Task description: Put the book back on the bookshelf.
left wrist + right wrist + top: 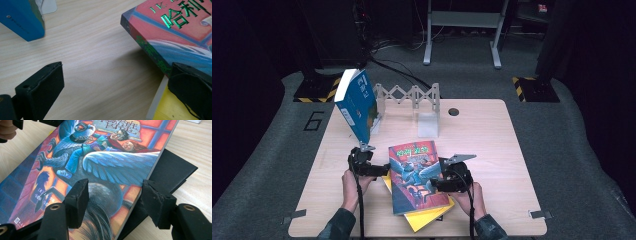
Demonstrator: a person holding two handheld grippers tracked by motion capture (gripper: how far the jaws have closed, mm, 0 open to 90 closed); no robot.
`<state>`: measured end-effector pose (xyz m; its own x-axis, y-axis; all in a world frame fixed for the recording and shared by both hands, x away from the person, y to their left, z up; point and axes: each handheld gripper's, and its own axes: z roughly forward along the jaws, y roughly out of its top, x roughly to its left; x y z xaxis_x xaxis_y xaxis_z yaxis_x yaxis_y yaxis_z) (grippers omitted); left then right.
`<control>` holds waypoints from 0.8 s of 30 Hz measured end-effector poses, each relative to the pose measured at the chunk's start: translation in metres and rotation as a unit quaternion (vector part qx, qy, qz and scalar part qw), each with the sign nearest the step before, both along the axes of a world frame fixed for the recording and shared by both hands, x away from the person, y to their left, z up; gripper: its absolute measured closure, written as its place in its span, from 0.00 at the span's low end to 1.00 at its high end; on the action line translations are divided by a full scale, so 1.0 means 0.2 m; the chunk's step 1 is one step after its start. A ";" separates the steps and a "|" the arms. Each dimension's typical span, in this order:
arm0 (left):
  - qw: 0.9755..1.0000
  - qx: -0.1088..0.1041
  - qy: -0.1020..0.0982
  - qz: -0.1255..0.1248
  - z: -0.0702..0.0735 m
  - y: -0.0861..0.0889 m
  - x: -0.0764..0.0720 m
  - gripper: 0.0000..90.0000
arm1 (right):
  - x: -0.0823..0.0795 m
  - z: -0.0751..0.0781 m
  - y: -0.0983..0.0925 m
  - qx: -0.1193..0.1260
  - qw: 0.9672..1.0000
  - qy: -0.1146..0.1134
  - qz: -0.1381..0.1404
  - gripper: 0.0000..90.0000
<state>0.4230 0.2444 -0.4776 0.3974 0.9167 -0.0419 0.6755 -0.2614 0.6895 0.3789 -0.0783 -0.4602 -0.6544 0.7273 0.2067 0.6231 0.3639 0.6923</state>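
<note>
A colourful illustrated book point(414, 175) lies flat on a yellow book point(427, 217) near the table's front. My left gripper point(379, 169) is at its left edge. Its jaws stand wide open point(115, 80) over bare wood, the right one against the colourful book's point(175, 32) corner above the yellow book point(172, 110). My right gripper point(439, 175) is at the book's right edge. It is open point(116, 197): one jaw hovers over the cover point(100, 157), the other over a black flat thing point(172, 172) beneath, and the page edge runs between them.
A blue book point(357, 105) leans tilted against a grey folding rack point(407, 95) at the back left; its corner point(21, 17) hangs above the table. A white end plate point(428, 125) stands behind the stack. The wooden table point(492, 150) has a round hole point(453, 111).
</note>
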 end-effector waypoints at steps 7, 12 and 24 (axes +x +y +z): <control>1.000 0.001 0.006 0.001 0.00 0.01 0.02 0.00 | -0.01 0.00 0.01 0.004 1.000 0.005 -0.007 0.43; 1.000 -0.008 0.006 0.001 0.00 0.01 0.02 0.00 | 0.00 0.00 0.00 0.007 1.000 0.011 -0.006 0.44; 0.999 -0.032 -0.005 -0.004 0.07 0.03 -0.01 0.00 | 0.08 -0.01 0.01 0.002 1.000 0.019 -0.005 0.34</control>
<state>0.4218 0.2497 -0.4638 0.4047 0.9094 -0.0963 0.6668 -0.2214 0.7116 0.3953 -0.0757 -0.4612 -0.6392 0.7323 0.2347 0.6525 0.3550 0.6695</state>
